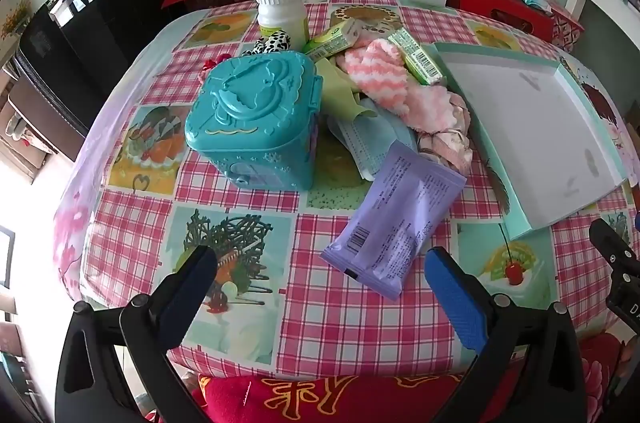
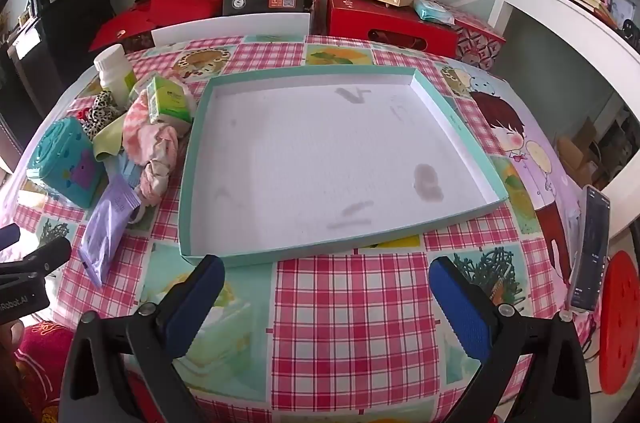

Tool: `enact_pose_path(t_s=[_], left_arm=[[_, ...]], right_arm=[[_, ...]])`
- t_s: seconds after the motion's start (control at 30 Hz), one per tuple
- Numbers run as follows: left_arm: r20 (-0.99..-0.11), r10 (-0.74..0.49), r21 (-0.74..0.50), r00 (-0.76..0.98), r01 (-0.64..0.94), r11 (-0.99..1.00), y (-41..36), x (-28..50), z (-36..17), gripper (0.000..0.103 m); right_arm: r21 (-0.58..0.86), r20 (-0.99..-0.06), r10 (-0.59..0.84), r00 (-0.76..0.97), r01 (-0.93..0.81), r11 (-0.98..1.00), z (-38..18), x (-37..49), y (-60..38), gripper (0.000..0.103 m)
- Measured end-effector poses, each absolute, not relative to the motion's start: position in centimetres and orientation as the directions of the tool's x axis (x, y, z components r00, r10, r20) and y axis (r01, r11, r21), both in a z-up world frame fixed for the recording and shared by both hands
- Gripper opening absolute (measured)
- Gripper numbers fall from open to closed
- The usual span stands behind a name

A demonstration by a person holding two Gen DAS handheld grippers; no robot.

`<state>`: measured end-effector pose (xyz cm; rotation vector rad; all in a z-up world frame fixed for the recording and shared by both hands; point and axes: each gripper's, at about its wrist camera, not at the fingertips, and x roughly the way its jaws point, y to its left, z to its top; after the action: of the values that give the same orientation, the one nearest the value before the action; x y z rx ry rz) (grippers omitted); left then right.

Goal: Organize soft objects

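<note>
Looking down from the left wrist, the left claw (image 1: 320,287) is seen spread wide above the checked tablecloth (image 1: 344,335), with nothing between its blue pads (image 1: 454,299). Just ahead of it, slightly toward its right finger, a purple packet (image 1: 394,219) is laid flat. Farther ahead a heap of soft things is found: a pink and white fluffy cloth (image 1: 380,71), a light green cloth (image 1: 340,91) and a pale blue face mask (image 1: 368,143), with two green cartons (image 1: 416,57) resting on top. Ahead to the left a teal plastic case (image 1: 252,119) is set, and a white bottle (image 1: 280,9) behind it. A shallow tray (image 1: 536,127) is placed ahead on the right.

From the right wrist, the right claw (image 2: 326,295) is likewise shown fully spread and empty over the tablecloth. The tray (image 2: 192,183), with only faint smudges inside, is seen directly ahead of it. The heap of soft things, with the pink cloth (image 2: 138,127) uppermost, is gathered ahead to the left, against the tray's left wall, and the purple packet (image 2: 106,235) lies nearer, well left of the left finger. A phone (image 2: 590,247) is propped far to the right.
</note>
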<state>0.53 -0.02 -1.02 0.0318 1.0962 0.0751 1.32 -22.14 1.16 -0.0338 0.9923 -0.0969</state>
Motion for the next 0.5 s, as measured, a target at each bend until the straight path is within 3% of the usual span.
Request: enact_pose_path(t_s=[0.5], left_arm=[[-0.895,0.080,0.065,0.440,-0.049,0.997,-0.05,0.68,-1.26,0.103]], right_arm=[[-0.074,-0.834,-0.098,0.543,0.066,0.995,1.23,1.31,-22.15,0.103]])
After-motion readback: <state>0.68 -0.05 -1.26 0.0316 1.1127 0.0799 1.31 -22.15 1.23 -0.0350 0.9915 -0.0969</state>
